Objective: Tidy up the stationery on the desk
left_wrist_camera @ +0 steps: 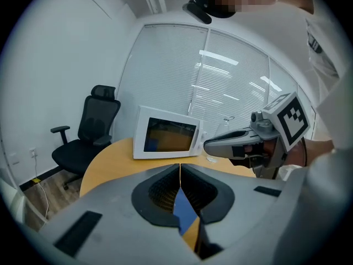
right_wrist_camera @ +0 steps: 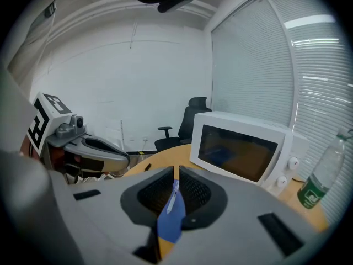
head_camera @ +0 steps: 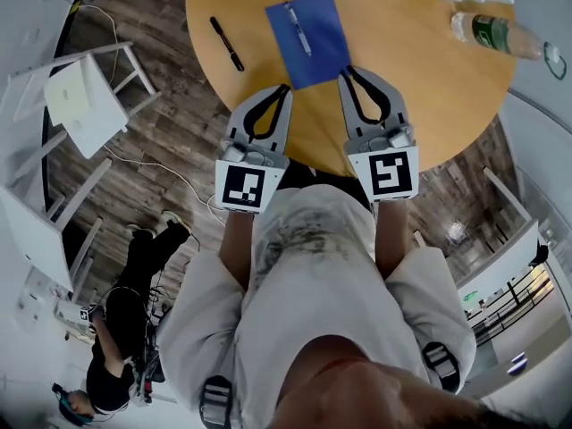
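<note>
**Head view.** The round wooden desk (head_camera: 429, 105) fills the upper centre of the frame. A blue notebook (head_camera: 326, 47) lies near the desk's lower edge, with a silver pen (head_camera: 298, 29) resting on its cover. A black pen (head_camera: 226, 43) lies on bare wood to the left, apart from the notebook. The left gripper (head_camera: 286, 88) and right gripper (head_camera: 344, 71) hover side by side just below the notebook with their tips aimed at it. This is judged a ready position ahead of a pick. Plank flooring (head_camera: 170, 141) shows at left.

**Left gripper view.** The jaws are pressed together with nothing between them. A white microwave (left_wrist_camera: 168, 137) stands on the desk at centre. A black office chair (left_wrist_camera: 88, 128) is at centre left, and blinds (left_wrist_camera: 231, 81) hang behind.

**Right gripper view.** The jaws are likewise closed and empty. The notebook and silver pen show through the slot beneath them. A bottle (right_wrist_camera: 322, 175) stands upright at lower right.
</note>
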Tool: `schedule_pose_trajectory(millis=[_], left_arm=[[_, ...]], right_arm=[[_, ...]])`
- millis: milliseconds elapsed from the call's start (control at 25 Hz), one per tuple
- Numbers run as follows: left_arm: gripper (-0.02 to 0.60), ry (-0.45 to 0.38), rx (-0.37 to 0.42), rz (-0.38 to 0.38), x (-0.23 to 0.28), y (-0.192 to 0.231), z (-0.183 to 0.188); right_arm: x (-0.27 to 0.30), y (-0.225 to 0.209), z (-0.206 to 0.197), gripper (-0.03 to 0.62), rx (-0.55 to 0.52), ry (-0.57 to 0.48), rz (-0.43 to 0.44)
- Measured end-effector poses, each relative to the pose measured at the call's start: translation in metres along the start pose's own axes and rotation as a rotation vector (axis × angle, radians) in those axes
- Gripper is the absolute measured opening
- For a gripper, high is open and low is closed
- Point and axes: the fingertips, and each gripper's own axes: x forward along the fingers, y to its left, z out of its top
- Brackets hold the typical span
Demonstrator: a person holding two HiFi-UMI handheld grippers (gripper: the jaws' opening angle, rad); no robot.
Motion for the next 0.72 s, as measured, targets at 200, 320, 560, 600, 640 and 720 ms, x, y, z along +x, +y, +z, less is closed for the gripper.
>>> schedule_pose_trajectory(millis=[200,320,560,600,640,720], left_arm=[[0.014,0.027,0.005,-0.009,0.021,0.01,-0.012],[0.014,0.04,0.013,-0.02,0.034,0.015,-0.021],[0.014,0.057,0.012,-0.037,0.053,0.026,-0.035],[0.014,0.061,0.01,-0.037,0.055,0.029,-0.037],[0.014,0.067,0.009,-0.035,0.056,0.031,-0.039],[0.014,0.081,0.01,-0.034,0.06,0.035,-0.045]], right_arm=[[0.023,-0.008,-0.023,0.066,0.029,0.051,-0.001],[0.038,-0.012,-0.036,0.066,0.044,0.078,0.001],[0.063,-0.013,-0.055,0.067,0.07,0.123,0.011],[0.067,-0.012,-0.057,0.067,0.073,0.128,0.015],[0.072,-0.011,-0.06,0.067,0.076,0.133,0.019],[0.082,-0.01,-0.067,0.069,0.078,0.144,0.027]])
